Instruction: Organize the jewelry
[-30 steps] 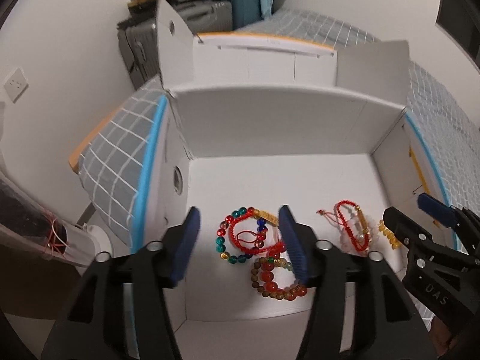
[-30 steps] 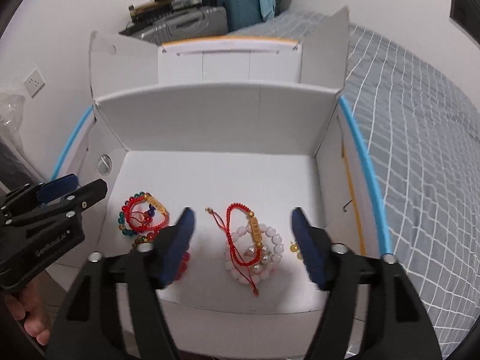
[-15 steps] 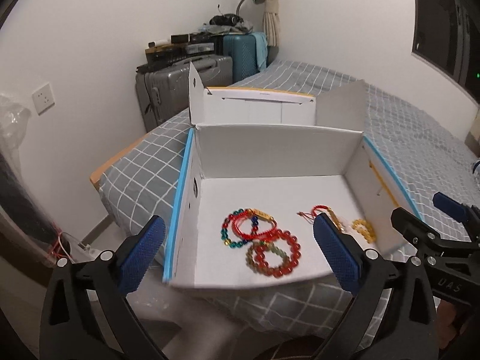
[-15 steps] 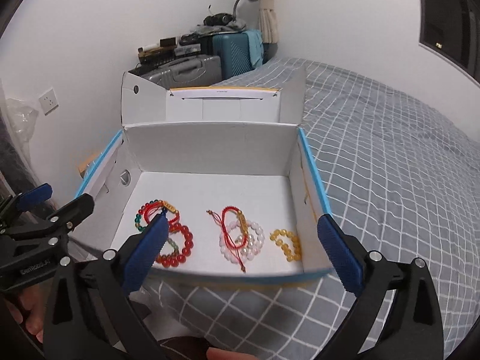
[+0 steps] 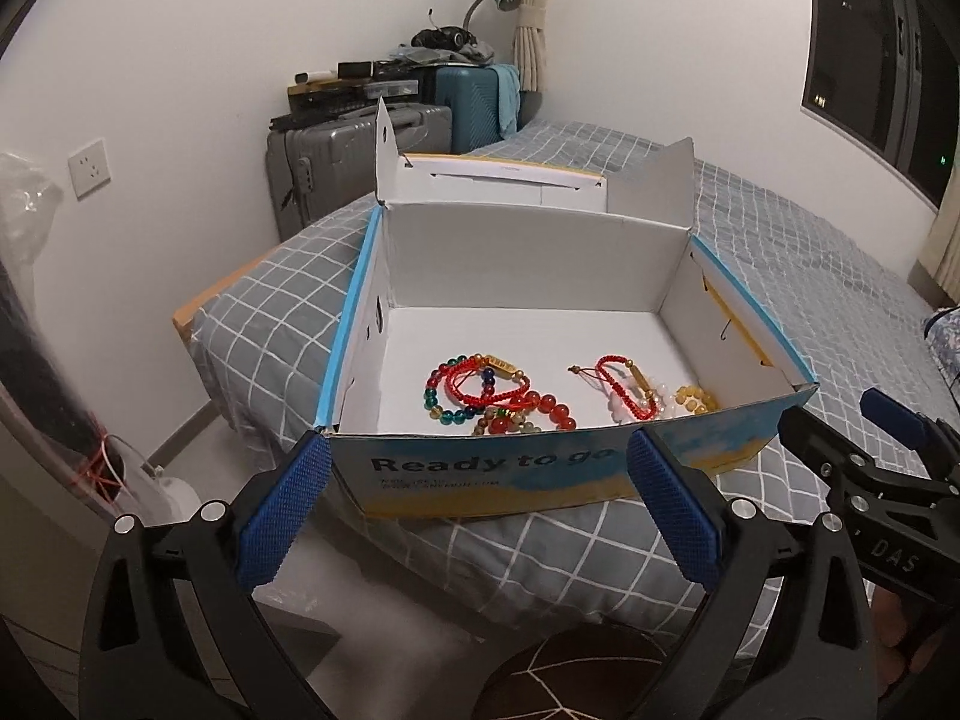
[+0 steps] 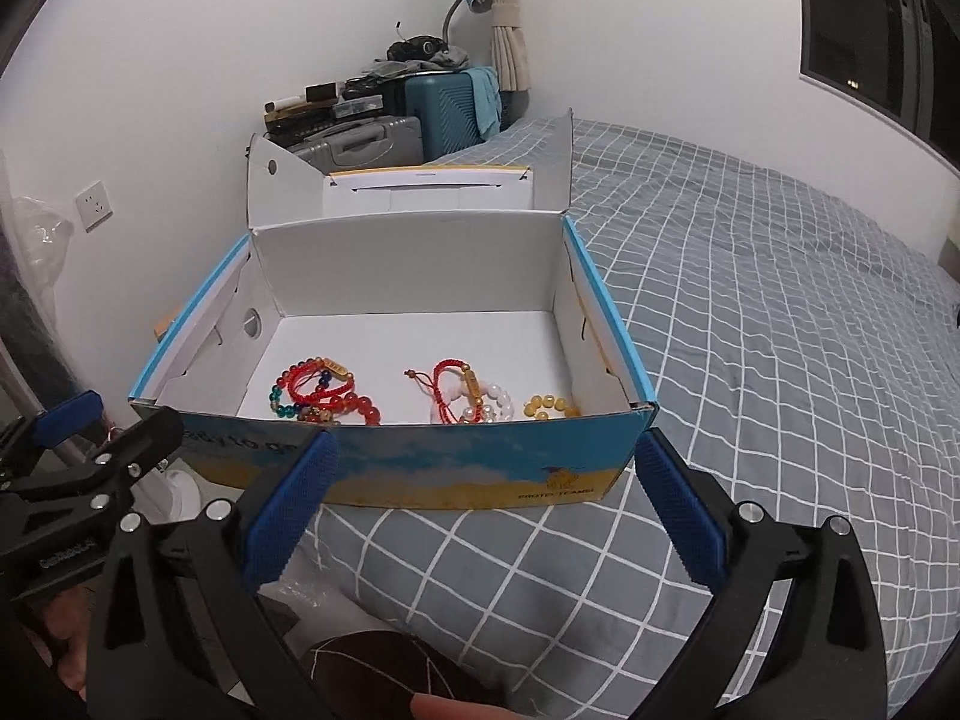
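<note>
Both of my grippers have pulled back out of the box since a second ago, when they hung right over the bracelets, and the jaws have spread from partway to full width. Left gripper (image 5: 477, 498) now sits in front of the box's near wall, jaws wide apart, nothing between them. Right gripper (image 6: 486, 495) same: wide apart, holding nothing, also in front of that wall. Box (image 6: 420, 471) is an open cardboard shoebox with blue edges, lid flaps standing up at the back, resting on the corner of a bed (image 6: 780, 330) with a grey checked cover. Bracelets all lie on the box floor toward the near side. On the left a multicoloured bead bracelet (image 5: 447, 396) with a red cord bracelet (image 5: 480, 387) lying over it, touching a big red bead bracelet (image 5: 549, 408) just nearer. In the middle another red cord bracelet (image 5: 618, 384) lies over a pale bead bracelet (image 6: 495, 399). Yellow bead bracelet (image 6: 549, 407) is near the right wall. Near wall of the box hides the closest parts of the bracelets from both cameras and stands between my jaws and them. Behind the box: grey suitcase (image 5: 336, 156), teal suitcase (image 6: 447, 105) with clutter on top, blue desk lamp (image 6: 471, 0), wall socket (image 5: 89, 167). Dark window (image 5: 882, 60) at right.
</note>
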Motion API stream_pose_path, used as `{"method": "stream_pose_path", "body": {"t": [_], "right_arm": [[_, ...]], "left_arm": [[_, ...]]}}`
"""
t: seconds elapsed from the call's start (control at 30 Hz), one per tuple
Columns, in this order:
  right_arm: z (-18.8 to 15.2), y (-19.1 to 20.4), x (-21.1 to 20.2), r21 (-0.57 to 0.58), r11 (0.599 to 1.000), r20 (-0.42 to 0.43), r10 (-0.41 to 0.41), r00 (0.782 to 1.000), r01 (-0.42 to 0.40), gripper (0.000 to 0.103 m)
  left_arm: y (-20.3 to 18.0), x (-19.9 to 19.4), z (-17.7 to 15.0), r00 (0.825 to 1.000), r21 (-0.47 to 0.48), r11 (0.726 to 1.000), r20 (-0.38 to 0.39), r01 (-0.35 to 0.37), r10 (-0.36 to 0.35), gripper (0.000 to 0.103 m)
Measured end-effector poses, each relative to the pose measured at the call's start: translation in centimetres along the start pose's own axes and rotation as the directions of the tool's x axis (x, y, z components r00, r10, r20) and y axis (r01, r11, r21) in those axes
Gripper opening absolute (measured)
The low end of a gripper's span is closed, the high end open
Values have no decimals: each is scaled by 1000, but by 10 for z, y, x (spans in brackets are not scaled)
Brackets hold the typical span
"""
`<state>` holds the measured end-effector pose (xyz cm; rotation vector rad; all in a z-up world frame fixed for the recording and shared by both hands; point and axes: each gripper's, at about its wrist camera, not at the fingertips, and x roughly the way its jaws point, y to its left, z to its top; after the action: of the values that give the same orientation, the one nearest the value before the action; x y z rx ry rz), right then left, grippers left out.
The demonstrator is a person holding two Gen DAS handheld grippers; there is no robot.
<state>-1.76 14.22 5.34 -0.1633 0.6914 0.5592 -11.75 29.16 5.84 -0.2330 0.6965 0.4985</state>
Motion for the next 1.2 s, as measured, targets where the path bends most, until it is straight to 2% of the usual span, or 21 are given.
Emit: {"method": "stream_pose_path", "body": {"t": [0.53, 0.87, 1.2], "right_arm": [[-1, 0, 1, 1, 1000, -2, -9, 1000, 9, 95], [-2, -3, 2, 5, 1000, -8, -15, 1000, 15, 95], [-2, -4, 2, 6, 1000, -9, -16, 1000, 16, 95]], "left_arm": [[-2, 7, 2, 999, 28, 999, -17, -34, 35, 97], [-7, 7, 3, 1000, 46, 999, -8, -22, 22, 97], [-4, 7, 3, 1000, 16, 1000, -13, -9, 10, 97]]}}
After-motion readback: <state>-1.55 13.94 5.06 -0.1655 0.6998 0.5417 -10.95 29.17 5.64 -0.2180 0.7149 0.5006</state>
